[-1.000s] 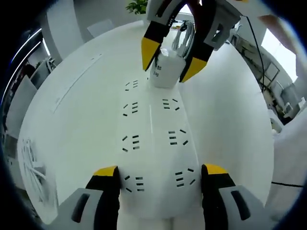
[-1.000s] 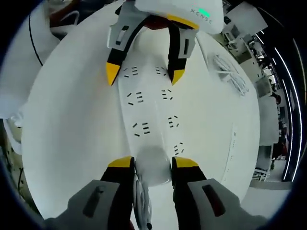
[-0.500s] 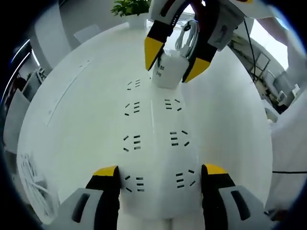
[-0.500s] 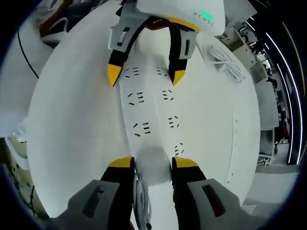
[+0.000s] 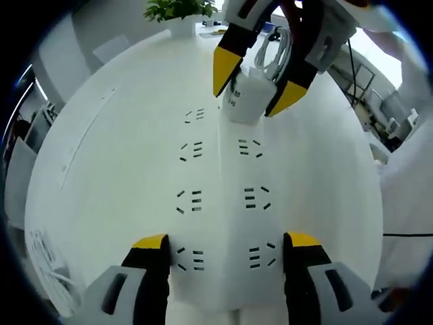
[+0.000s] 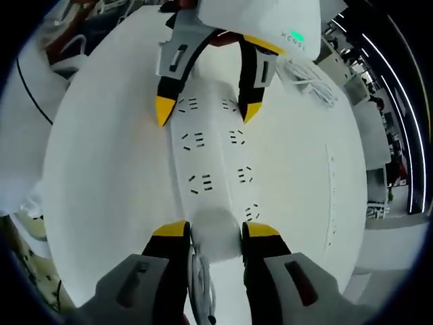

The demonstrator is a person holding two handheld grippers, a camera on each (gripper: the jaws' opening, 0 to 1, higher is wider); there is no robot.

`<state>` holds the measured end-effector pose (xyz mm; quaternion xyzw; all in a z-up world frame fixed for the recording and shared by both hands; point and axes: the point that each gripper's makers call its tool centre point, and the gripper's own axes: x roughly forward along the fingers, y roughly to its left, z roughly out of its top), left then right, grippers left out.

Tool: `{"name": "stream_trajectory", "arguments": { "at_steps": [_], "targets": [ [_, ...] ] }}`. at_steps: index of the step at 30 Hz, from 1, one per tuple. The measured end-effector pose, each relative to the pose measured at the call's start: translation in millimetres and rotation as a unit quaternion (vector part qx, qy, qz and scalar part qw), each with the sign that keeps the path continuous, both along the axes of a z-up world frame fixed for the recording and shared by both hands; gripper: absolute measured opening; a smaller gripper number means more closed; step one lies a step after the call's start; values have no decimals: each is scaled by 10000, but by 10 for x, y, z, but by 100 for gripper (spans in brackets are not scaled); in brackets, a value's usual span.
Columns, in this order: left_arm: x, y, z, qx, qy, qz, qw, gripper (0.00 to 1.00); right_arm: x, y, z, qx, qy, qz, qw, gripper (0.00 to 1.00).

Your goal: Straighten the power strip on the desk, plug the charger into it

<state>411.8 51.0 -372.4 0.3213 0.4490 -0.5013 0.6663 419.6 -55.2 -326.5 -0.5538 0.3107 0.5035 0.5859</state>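
While the left gripper (image 5: 226, 250) straddles the near end of the power strip (image 5: 220, 203) with its fingers apart, the strip looks straight on the desk (image 5: 101, 169). At the far end, the right gripper (image 6: 208, 233) is clamped on the charger (image 6: 215, 233), which seems seated or nearly so.

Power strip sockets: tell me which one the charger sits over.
The far socket in the right column of the power strip, seen in the left gripper view. The charger, gripped by the right gripper, covers it; the other sockets lie bare.
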Motion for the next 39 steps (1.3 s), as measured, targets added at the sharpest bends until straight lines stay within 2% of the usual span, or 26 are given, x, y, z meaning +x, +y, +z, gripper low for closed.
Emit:
{"name": "stream_trajectory", "arguments": {
  "at_steps": [24, 34, 39],
  "targets": [
    [-85, -64, 1, 150, 11, -598, 9981, 68, -228, -60, -8, 190, 38, -760, 9969, 29],
    [-196, -93, 14, 211, 11, -839, 9963, 68, -317, -80, -8, 198, 58, -854, 9961, 28],
    [-167, -107, 8, 216, 20, -914, 9956, 68, -356, -80, -14, 140, 78, -965, 9952, 28]
  ]
}}
